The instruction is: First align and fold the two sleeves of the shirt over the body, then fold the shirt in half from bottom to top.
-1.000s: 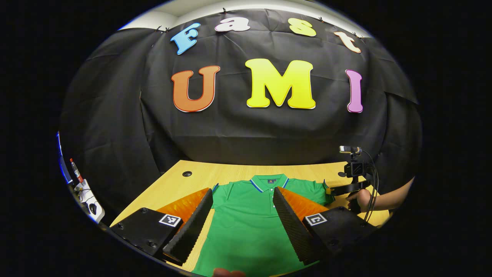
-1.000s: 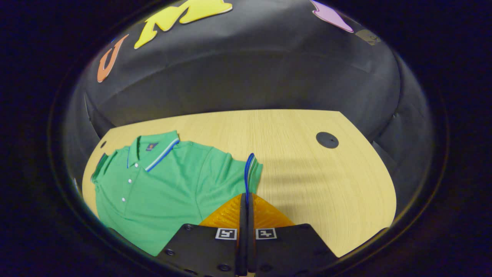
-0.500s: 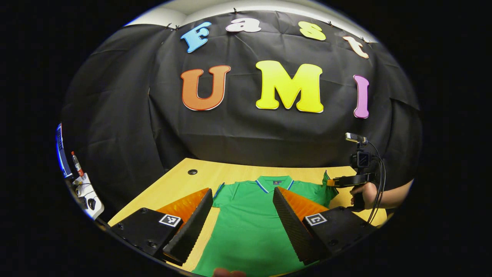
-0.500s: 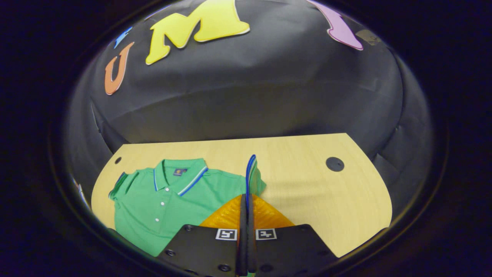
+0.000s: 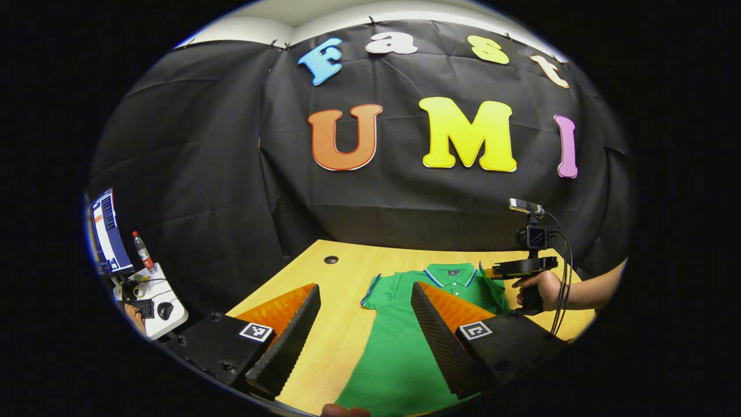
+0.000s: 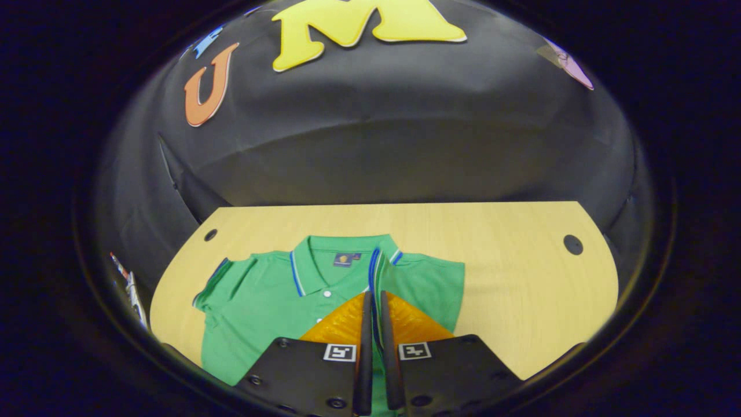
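A: Where is the shirt (image 6: 263, 301) lying?
B: Flat on the table (image 6: 521, 289), lower centre of the right gripper view, collar toward the wall.

A: Right claw (image 6: 373, 307)?
B: Nearly closed, pinching the blue-edged right sleeve (image 6: 375, 272) and holding it over the shirt body beside the collar.

A: Left claw (image 5: 365, 301)?
B: Spread wide, gripping nothing, hovering at lower centre above the shirt and table. A hand (image 5: 535, 286) is holding the other claw at right.

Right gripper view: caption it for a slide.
Right gripper carries the shirt's sleeve cuff over the body.
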Demonstrator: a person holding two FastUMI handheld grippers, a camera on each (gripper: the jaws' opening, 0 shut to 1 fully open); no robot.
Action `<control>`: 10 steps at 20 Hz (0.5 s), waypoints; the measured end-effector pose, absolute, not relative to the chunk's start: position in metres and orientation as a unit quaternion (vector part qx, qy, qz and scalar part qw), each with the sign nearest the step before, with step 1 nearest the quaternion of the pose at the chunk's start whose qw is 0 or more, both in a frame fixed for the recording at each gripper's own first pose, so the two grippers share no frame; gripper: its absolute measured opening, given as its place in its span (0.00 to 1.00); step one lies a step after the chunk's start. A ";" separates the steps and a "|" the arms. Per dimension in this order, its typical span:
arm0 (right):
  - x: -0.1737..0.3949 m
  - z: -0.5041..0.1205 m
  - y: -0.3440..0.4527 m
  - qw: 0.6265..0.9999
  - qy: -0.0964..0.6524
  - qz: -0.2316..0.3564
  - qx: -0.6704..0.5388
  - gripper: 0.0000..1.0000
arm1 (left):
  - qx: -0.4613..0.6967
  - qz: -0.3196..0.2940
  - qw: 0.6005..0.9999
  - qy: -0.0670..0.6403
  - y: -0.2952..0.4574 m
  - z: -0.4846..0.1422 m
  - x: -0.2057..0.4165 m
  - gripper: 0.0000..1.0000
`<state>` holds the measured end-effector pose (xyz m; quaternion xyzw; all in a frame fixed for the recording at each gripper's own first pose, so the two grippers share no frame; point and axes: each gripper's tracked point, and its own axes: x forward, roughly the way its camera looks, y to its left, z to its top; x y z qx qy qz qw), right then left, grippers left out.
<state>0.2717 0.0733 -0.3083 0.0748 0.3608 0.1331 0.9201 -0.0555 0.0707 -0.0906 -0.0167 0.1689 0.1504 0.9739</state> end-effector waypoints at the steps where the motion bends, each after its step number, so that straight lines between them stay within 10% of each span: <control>1: 0.271 -0.303 0.076 0.921 0.356 0.137 0.076 0.28 | -0.017 0.155 0.973 0.170 0.076 -0.091 -0.059 1.00; 4: 0.264 -0.282 0.070 0.929 0.337 0.126 0.083 0.76 | -0.021 0.152 0.975 0.163 0.081 -0.088 -0.059 1.00; 10: 0.222 -0.233 0.051 0.945 0.301 0.119 0.049 0.87 | -0.039 0.091 0.982 0.163 0.070 -0.097 -0.041 1.00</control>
